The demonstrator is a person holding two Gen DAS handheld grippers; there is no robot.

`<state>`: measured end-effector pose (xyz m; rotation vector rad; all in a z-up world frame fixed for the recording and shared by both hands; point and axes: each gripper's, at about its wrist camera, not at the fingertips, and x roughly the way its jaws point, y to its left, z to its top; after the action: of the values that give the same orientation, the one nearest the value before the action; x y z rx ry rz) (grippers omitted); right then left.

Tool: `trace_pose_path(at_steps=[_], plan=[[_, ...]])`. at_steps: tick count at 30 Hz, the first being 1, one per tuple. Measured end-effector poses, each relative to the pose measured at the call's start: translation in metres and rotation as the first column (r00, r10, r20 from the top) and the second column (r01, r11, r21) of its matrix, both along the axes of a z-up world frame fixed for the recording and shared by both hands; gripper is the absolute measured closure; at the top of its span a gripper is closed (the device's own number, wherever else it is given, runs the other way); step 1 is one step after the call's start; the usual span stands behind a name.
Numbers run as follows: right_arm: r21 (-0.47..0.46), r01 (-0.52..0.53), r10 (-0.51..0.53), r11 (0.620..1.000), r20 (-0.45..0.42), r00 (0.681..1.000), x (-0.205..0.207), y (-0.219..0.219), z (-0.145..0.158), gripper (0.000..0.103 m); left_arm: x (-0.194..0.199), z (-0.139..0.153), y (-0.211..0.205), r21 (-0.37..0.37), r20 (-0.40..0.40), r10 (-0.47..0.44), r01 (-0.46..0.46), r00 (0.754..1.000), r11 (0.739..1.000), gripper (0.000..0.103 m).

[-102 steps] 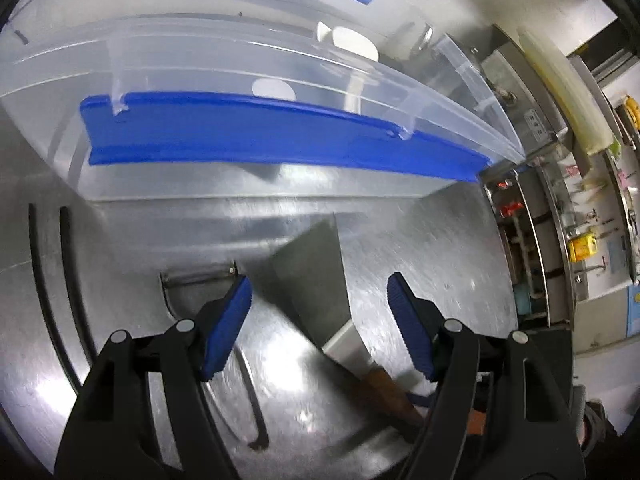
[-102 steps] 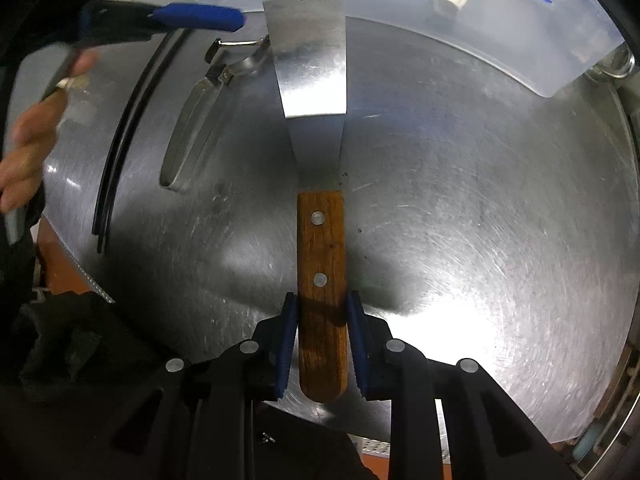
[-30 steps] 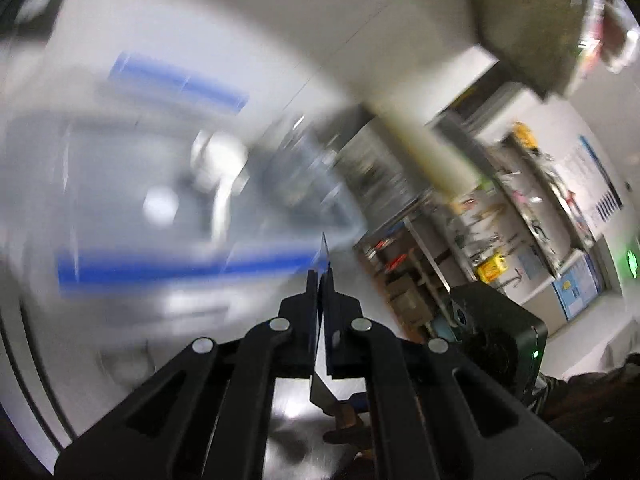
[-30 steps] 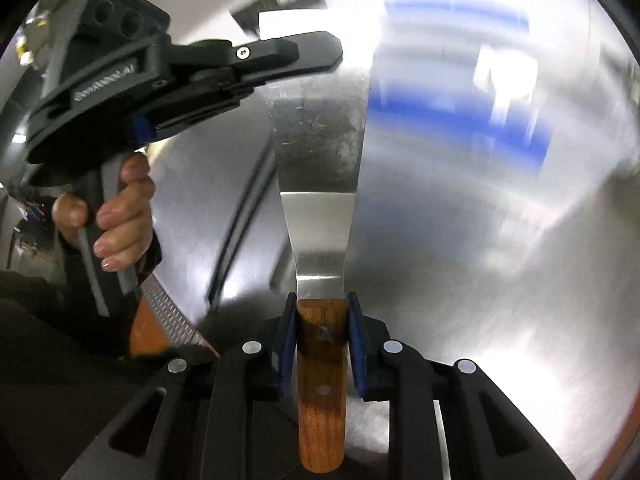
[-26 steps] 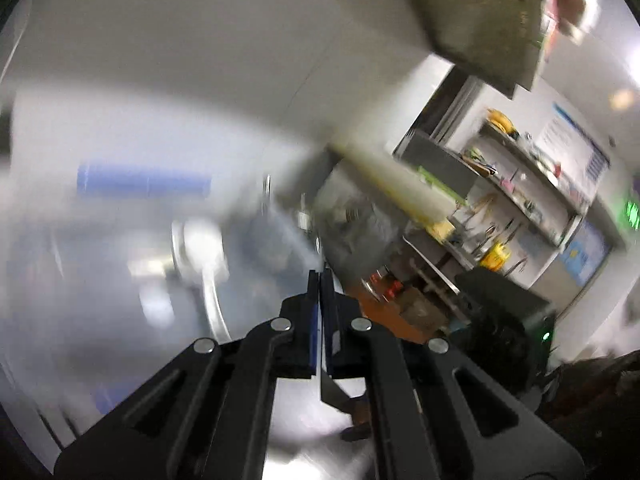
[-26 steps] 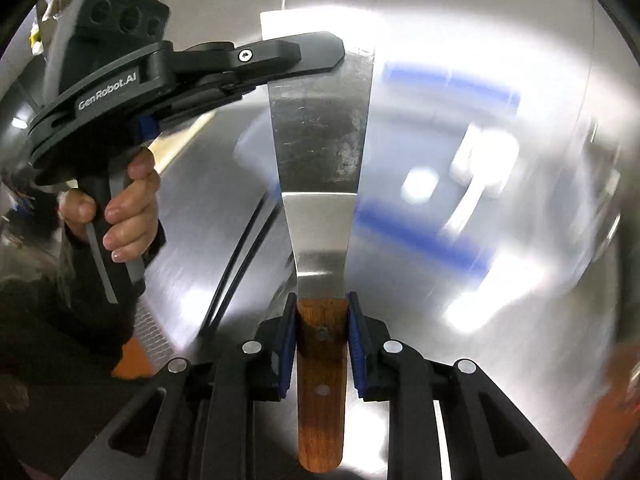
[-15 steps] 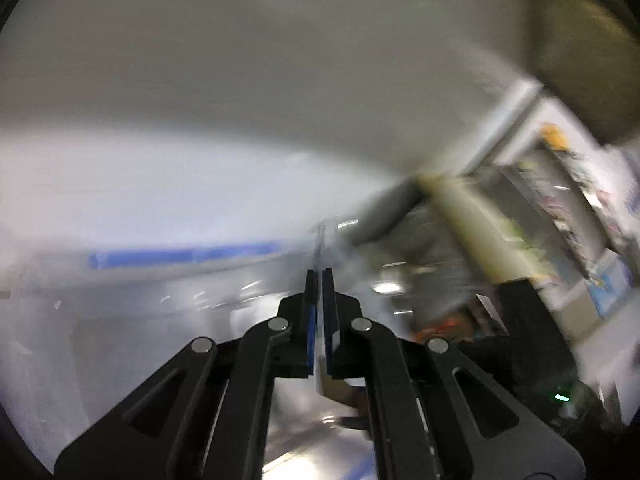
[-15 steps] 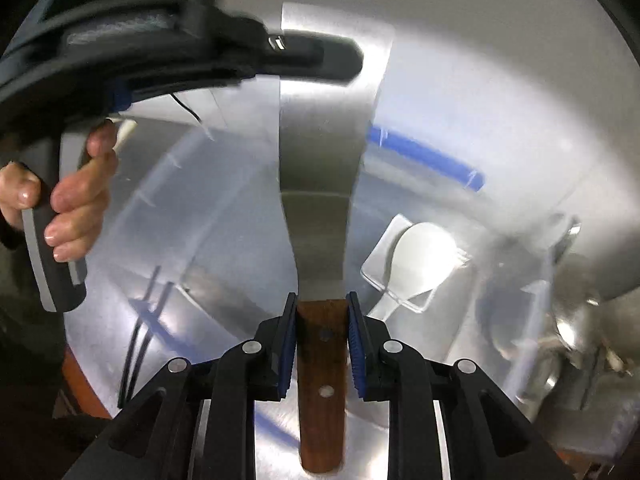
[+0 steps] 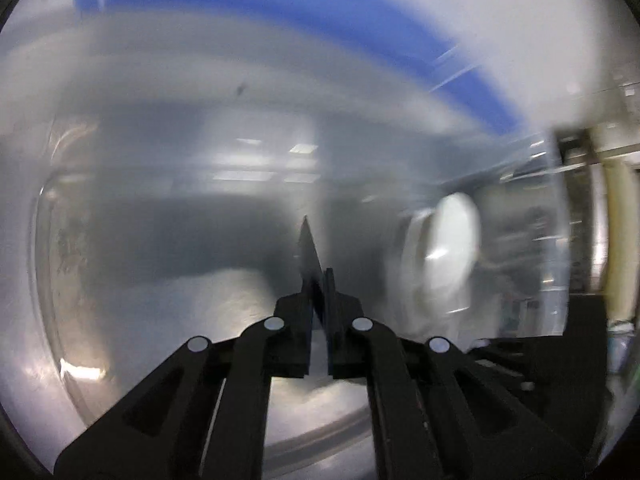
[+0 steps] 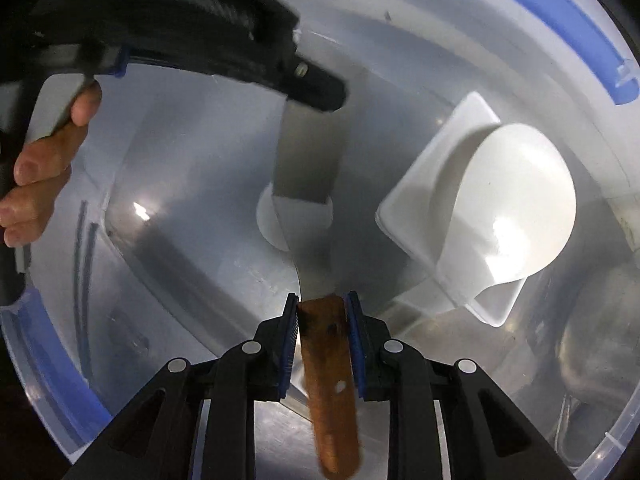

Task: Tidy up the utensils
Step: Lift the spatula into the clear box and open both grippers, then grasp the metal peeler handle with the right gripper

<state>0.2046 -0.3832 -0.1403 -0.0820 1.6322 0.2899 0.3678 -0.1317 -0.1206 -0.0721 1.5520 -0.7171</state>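
The clear plastic storage bin with blue rim handles [image 10: 592,28] fills both views, and you are working inside its mouth. A white plastic scoop [image 10: 504,204] lies in the bin to the right, well apart from your tools. The steel scraper with a flat blade and brown wooden handle [image 10: 308,168] hangs over the bin floor, carried at both ends. Your right gripper [image 10: 322,312] has its fingers clamped on the top of the wooden handle, close to where the blade begins. Your left gripper [image 9: 319,280] has its fingers pressed together on the thin blade edge; the left wrist view is blurred.

The scraper looks stiff and fairly light, yet its polished blade is likely slippery, so the riveted wood is the safer hold. Mind the blade's corners against the plastic wall.
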Motion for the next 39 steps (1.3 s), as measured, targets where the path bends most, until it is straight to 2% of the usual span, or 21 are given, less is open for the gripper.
trace_pose_path(at_steps=[2, 5, 6, 9, 10, 11, 13, 15, 17, 18, 19, 21, 22, 24, 26, 27, 29, 32, 35, 39], plan=[[-0.031, -0.006, 0.006, 0.999, -0.022, 1.000, 0.004, -0.001, -0.006, 0.077, -0.003, -0.010, -0.002, 0.045, -0.017, -0.013, 0.014, 1.000, 0.999, 0.094], [-0.053, -0.012, 0.011, 0.999, -0.031, 0.999, 0.003, 0.008, -0.011, 0.076, -0.006, -0.009, -0.001, 0.108, 0.016, -0.020, 0.018, 1.000, 0.994, 0.070], [-0.059, -0.015, 0.013, 0.998, -0.041, 0.999, 0.004, 0.008, -0.011, 0.076, -0.005, -0.007, 0.002, 0.116, 0.019, -0.016, 0.014, 1.000, 0.993, 0.059], [-0.035, 0.020, -0.021, 0.999, -0.021, 1.000, 0.006, 0.014, 0.002, 0.075, -0.008, 0.015, 0.007, 0.051, 0.036, -0.013, 0.012, 0.999, 0.999, 0.056], [-0.022, 0.029, -0.029, 0.999, 0.008, 1.000, 0.004, 0.011, 0.016, 0.069, -0.011, 0.031, 0.011, 0.029, 0.074, -0.019, 0.017, 0.997, 0.999, 0.056], [-0.019, 0.035, -0.034, 0.999, 0.043, 0.998, 0.000, 0.008, 0.030, 0.068, -0.014, 0.048, 0.014, 0.009, 0.110, -0.024, 0.023, 0.994, 1.000, 0.056], [0.007, 0.050, -0.051, 0.999, 0.141, 0.989, -0.013, 0.004, 0.071, 0.067, -0.029, 0.090, 0.028, -0.043, 0.212, -0.025, 0.035, 0.977, 0.998, 0.056], [0.077, 0.050, -0.067, 0.996, 0.229, 0.971, -0.033, 0.006, 0.110, 0.067, -0.051, 0.129, 0.046, -0.108, 0.303, -0.012, 0.047, 0.953, 0.993, 0.055], [0.171, 0.027, -0.081, 0.985, 0.319, 0.944, -0.068, 0.014, 0.152, 0.067, -0.081, 0.170, 0.074, -0.190, 0.390, 0.029, 0.050, 0.920, 0.981, 0.051], [0.220, 0.003, -0.081, 0.975, 0.346, 0.935, -0.084, 0.021, 0.165, 0.067, -0.099, 0.188, 0.089, -0.230, 0.424, 0.054, 0.050, 0.904, 0.972, 0.044], [0.286, -0.029, -0.082, 0.958, 0.367, 0.927, -0.109, 0.032, 0.176, 0.067, -0.123, 0.205, 0.111, -0.274, 0.462, 0.086, 0.050, 0.883, 0.960, 0.035], [0.348, -0.070, -0.064, 0.935, 0.360, 0.931, -0.141, 0.052, 0.175, 0.067, -0.156, 0.220, 0.142, -0.318, 0.499, 0.130, 0.042, 0.856, 0.947, 0.031], [0.369, -0.082, -0.050, 0.926, 0.335, 0.941, -0.159, 0.070, 0.163, 0.067, -0.177, 0.223, 0.160, -0.335, 0.507, 0.152, 0.031, 0.849, 0.942, 0.031], [0.359, -0.081, -0.020, 0.930, 0.269, 0.963, -0.177, 0.096, 0.131, 0.067, -0.208, 0.215, 0.191, -0.342, 0.501, 0.182, 0.000, 0.846, 0.940, 0.031], [0.322, -0.050, -0.012, 0.945, 0.188, 0.982, -0.190, 0.120, 0.088, 0.067, -0.227, 0.196, 0.208, -0.312, 0.481, 0.214, -0.062, 0.850, 0.948, 0.031], [0.307, -0.020, -0.023, 0.952, 0.138, 0.990, -0.193, 0.132, 0.063, 0.067, -0.233, 0.185, 0.219, -0.293, 0.464, 0.231, -0.098, 0.855, 0.951, 0.031], [0.278, 0.031, -0.063, 0.960, 0.106, 0.992, -0.194, 0.143, 0.039, 0.068, -0.243, 0.159, 0.246, -0.247, 0.408, 0.269, -0.179, 0.873, 0.952, 0.031], [0.240, 0.089, -0.114, 0.967, 0.095, 0.989, -0.193, 0.157, 0.019, 0.068, -0.253, 0.124, 0.269, -0.185, 0.335, 0.318, -0.269, 0.887, 0.945, 0.031], [0.226, 0.114, -0.135, 0.967, 0.080, 0.988, -0.196, 0.169, 0.009, 0.070, -0.259, 0.099, 0.290, -0.169, 0.276, 0.353, -0.316, 0.894, 0.934, 0.031], [0.149, 0.129, -0.140, 0.980, 0.071, 0.988, -0.189, 0.188, 0.001, 0.084, -0.261, 0.083, 0.294, -0.177, 0.229, 0.352, -0.317, 0.907, 0.932, 0.031]])
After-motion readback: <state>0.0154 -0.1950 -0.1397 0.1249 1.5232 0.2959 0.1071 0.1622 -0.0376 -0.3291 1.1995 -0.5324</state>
